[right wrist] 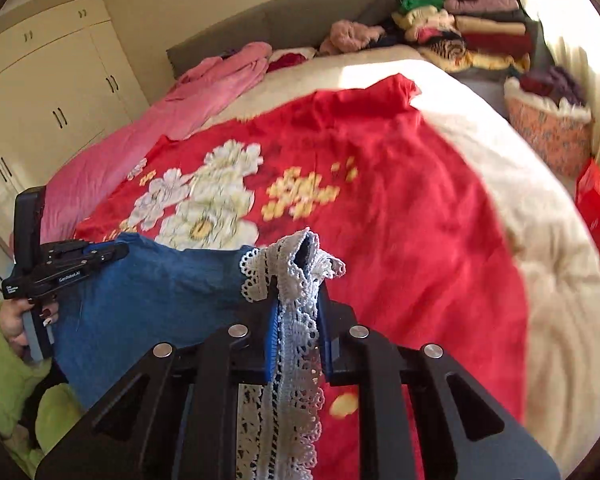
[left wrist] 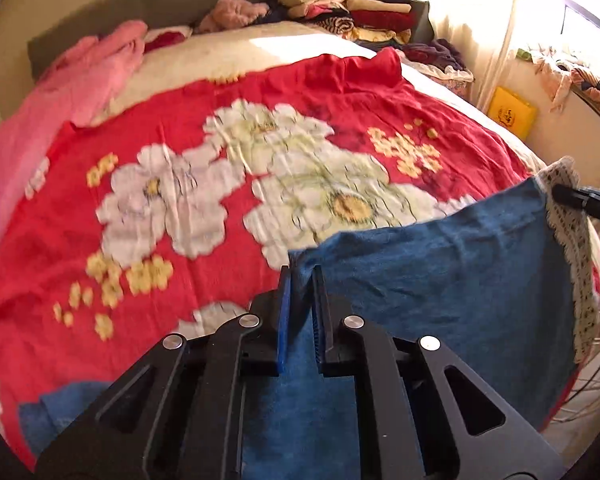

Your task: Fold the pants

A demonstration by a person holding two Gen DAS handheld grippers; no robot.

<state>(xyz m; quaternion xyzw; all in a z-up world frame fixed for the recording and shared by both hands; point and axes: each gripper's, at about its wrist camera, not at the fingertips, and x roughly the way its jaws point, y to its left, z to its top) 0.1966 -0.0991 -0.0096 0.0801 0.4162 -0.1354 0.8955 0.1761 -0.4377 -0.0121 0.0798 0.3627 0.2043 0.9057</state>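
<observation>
The pants (left wrist: 440,280) are blue denim with a white lace trim (left wrist: 572,248) along one edge. They hang in the air above the near edge of the bed, stretched between my two grippers. My left gripper (left wrist: 302,276) is shut on a plain denim edge. My right gripper (right wrist: 298,292) is shut on the lace-trimmed edge (right wrist: 296,320). The right gripper shows at the far right of the left wrist view (left wrist: 560,194). The left gripper shows at the left of the right wrist view (right wrist: 116,250), pinching the blue denim (right wrist: 152,292).
The bed carries a red floral blanket (left wrist: 180,160), a pink cloth (left wrist: 60,92) at its left and stacks of folded clothes (left wrist: 360,4) by the headboard. A patterned basket (right wrist: 548,132), a red box (right wrist: 596,208) and a yellow box (left wrist: 512,114) stand right of the bed. Wardrobes (right wrist: 52,92) stand left.
</observation>
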